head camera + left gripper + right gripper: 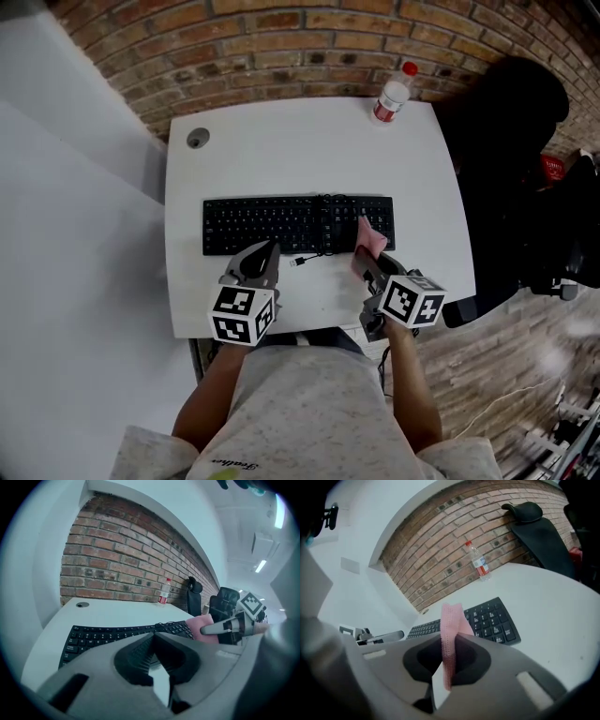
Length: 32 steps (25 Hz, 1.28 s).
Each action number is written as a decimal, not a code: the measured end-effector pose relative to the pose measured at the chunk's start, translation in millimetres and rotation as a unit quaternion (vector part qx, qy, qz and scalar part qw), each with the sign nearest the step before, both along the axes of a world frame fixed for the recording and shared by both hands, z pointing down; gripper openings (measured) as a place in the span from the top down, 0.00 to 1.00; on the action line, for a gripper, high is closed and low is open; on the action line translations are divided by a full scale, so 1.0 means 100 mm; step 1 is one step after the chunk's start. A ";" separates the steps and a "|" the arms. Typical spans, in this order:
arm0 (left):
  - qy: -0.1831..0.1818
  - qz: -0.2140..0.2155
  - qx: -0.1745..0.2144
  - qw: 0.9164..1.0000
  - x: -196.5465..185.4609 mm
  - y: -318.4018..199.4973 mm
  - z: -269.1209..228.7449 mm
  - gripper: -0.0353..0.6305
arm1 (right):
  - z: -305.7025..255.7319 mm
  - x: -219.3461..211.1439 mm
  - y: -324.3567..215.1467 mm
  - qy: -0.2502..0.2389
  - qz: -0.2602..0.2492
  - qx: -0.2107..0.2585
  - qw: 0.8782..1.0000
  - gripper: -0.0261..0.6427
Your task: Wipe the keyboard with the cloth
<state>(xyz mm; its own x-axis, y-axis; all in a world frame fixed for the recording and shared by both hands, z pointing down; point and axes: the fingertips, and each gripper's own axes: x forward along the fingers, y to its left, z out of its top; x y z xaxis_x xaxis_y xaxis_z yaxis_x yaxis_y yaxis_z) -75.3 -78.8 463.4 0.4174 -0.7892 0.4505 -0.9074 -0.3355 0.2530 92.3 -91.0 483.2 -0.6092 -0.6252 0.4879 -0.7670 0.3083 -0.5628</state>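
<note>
- Keyboard [298,224]: black, lying across the middle of the white surface [281,159].
- Cloth [451,620]: pink, pinched upright in the clenched right gripper [449,645] at the keyboard's right end. We cannot quite tell whether it touches the keys.
- Left gripper [153,638]: closed on nothing, near the keyboard's front edge.
- Bottle [393,94]: far corner, well apart.
- Handling note: we judge the wipe goes best with the cloth's free edge laid flat, light pressure, strokes along the rows.

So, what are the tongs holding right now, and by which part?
Right tongs pinch the folded pink cloth about mid-length, one end poking past the tips. Left tongs: shut, empty.
</note>
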 end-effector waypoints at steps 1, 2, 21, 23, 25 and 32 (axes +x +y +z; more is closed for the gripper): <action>-0.001 -0.002 0.003 1.000 0.00 -0.01 -0.02 0.95 | -0.08 0.01 -0.04 0.004 -0.002 0.013 1.000 0.92; -0.001 -0.004 0.006 1.000 0.00 -0.03 -0.04 0.95 | -0.17 0.02 -0.09 0.009 -0.004 0.027 1.000 0.92; -0.021 -0.064 0.064 0.996 -0.23 -0.25 -0.58 0.95 | -1.23 0.00 -0.57 0.126 -0.043 0.252 0.959 0.93; -0.021 -0.064 0.064 0.996 -0.21 -0.26 -0.57 0.95 | -1.20 0.00 -0.57 0.124 -0.043 0.250 0.959 0.93; -0.021 -0.064 0.064 0.996 -0.20 -0.27 -0.56 0.95 | -1.18 0.00 -0.59 0.126 -0.044 0.250 0.959 0.93; -0.025 -0.065 0.061 0.996 -0.18 -0.29 -0.57 0.95 | -1.17 0.02 -0.60 0.133 -0.048 0.253 0.957 0.93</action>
<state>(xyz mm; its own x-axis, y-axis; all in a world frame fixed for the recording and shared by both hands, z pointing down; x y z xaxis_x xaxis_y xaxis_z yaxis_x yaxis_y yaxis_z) -93.6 -107.8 406.1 0.2876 -0.8854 0.3653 -0.9556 -0.2399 0.1709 94.0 -151.1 366.0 -0.5718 -0.7698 0.2835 -0.8169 0.5660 -0.1108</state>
